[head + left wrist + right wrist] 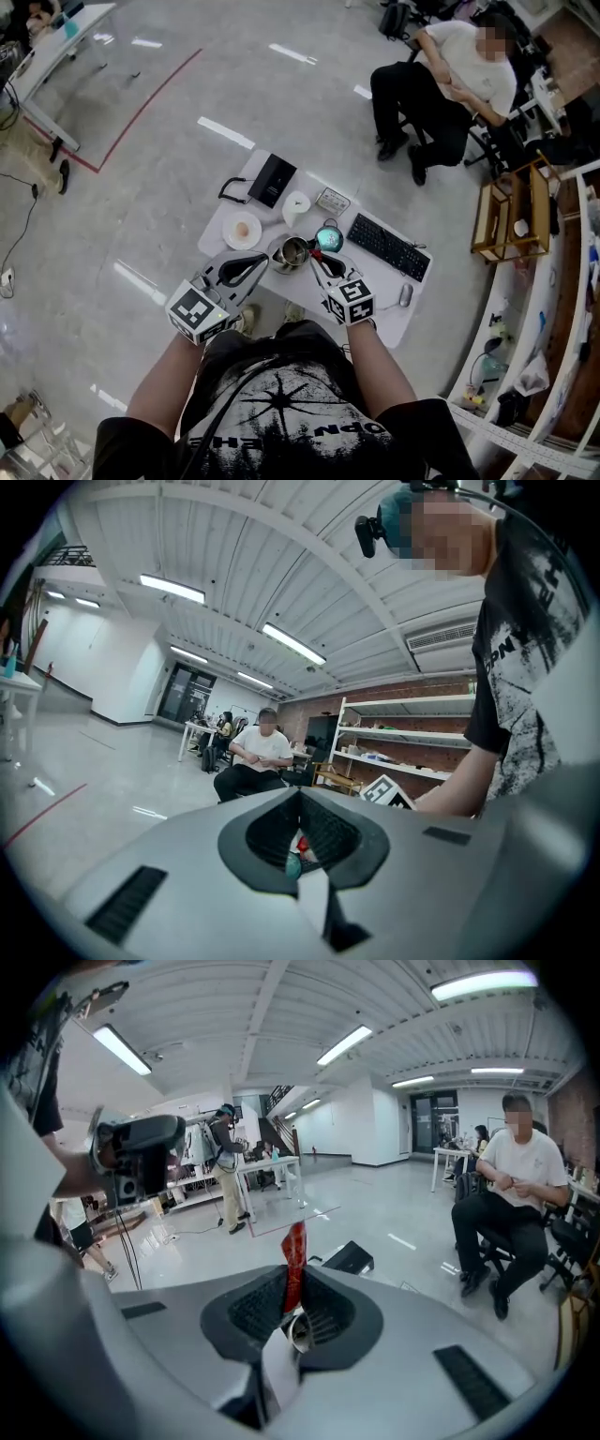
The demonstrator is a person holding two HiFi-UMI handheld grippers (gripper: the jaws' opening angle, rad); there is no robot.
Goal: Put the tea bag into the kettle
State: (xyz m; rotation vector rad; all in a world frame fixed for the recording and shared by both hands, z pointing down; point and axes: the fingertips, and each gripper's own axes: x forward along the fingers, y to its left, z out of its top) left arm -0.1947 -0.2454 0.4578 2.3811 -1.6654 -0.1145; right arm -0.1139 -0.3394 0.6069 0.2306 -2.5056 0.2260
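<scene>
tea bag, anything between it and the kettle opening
Nothing visible. The red tea bag is pinched in the right tongs, just beside the round steel kettle, whose top looks uncovered.

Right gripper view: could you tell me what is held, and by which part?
The right gripper holds the red tea bag by its lower part.

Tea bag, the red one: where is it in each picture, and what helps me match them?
Head view: the tea bag is a tiny red speck at the right gripper's tip, beside the kettle.
Left gripper view: probably the red bit low in the middle.
Right gripper view: centre, standing upright, pinched by the right gripper.
Shared landmark: the seated person in white.
</scene>
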